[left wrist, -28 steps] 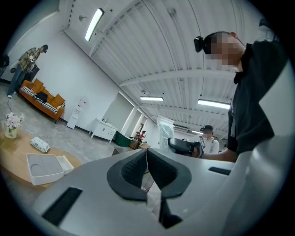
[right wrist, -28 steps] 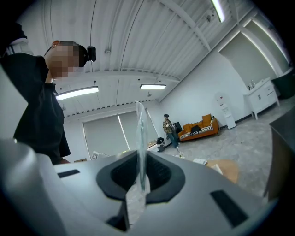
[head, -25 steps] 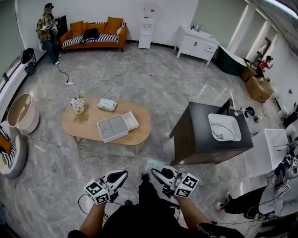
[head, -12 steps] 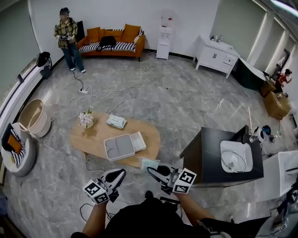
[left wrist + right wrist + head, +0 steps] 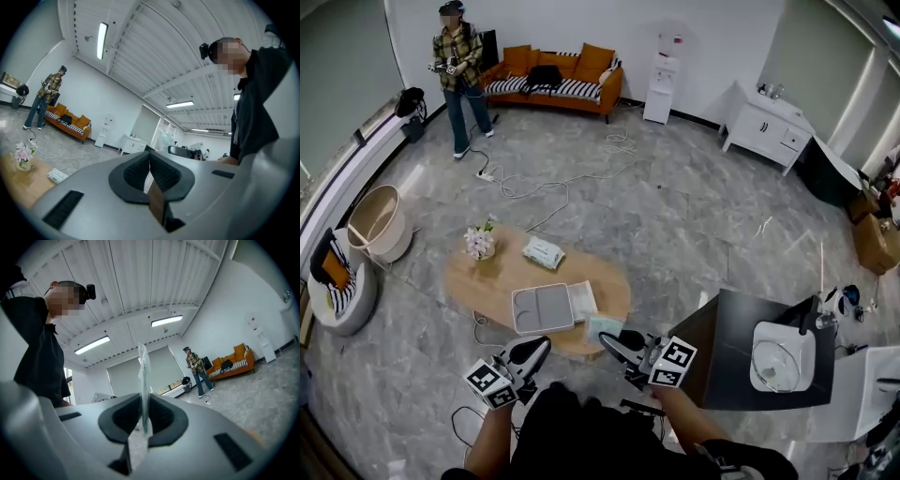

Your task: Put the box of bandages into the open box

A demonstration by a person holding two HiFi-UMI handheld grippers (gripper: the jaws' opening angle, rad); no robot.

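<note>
grey marble floor is spreading around an oval wooden table (image 5: 502,277), with the open box (image 5: 542,309) lying near its near edge. the right gripper (image 5: 612,343) is clamping the box of bandages (image 5: 602,326), a thin pale-teal pack, just near of the table. bringing it level over the tray before letting go looks wisest. the left gripper (image 5: 542,349) is showing its jaws together, empty.

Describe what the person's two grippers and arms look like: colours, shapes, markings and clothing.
Both the left gripper and the right gripper have smooth white, beak-shaped shells with black ribbed pads inside. Each carries a white cube printed with black square markers. The person wears a black top; the forearms are uncovered.
</note>
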